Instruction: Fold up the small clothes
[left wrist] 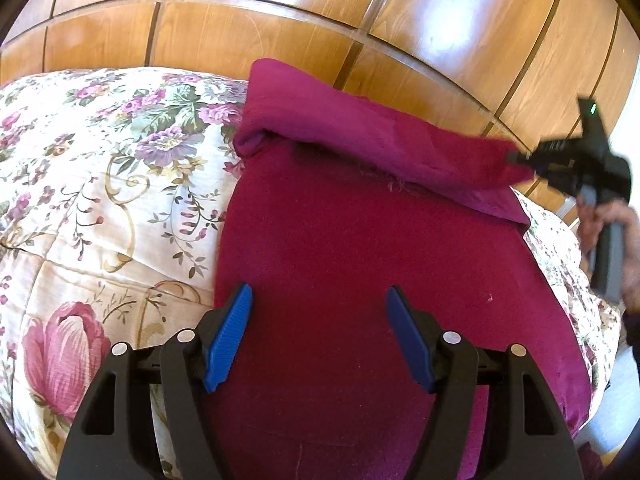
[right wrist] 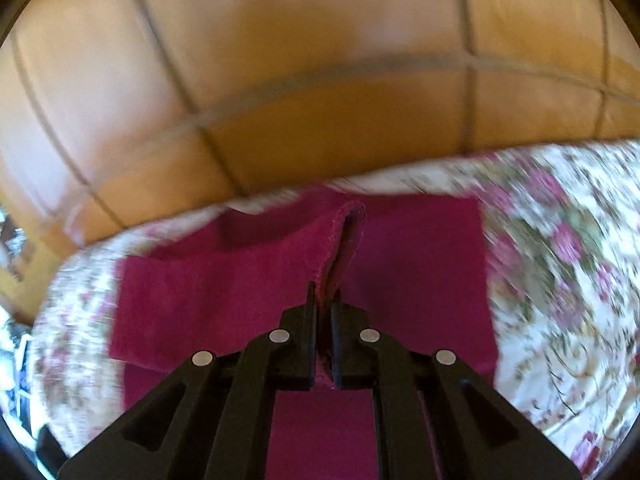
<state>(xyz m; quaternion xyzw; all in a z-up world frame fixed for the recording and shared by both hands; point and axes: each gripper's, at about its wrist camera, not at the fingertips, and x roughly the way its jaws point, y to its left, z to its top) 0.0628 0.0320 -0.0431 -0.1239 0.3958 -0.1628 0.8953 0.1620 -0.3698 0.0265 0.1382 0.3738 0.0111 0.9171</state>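
A dark red garment [left wrist: 352, 264] lies spread on a floral quilt [left wrist: 100, 184]. Its far edge is lifted and folded over toward the right. My left gripper [left wrist: 319, 332] hovers over the near part of the cloth, its blue pads [left wrist: 228, 340] wide apart with nothing between them. At the right edge of the left wrist view, my right gripper [left wrist: 520, 160] pinches the raised corner, held by a hand [left wrist: 616, 240]. In the blurred right wrist view the right gripper [right wrist: 324, 300] is shut on a ridge of the red garment [right wrist: 224, 288], which rises from between the fingers.
A glossy wooden panelled headboard [left wrist: 280, 28] runs along behind the bed. The floral quilt [right wrist: 560, 280] stretches to both sides of the garment. The bed's right edge drops off near the hand.
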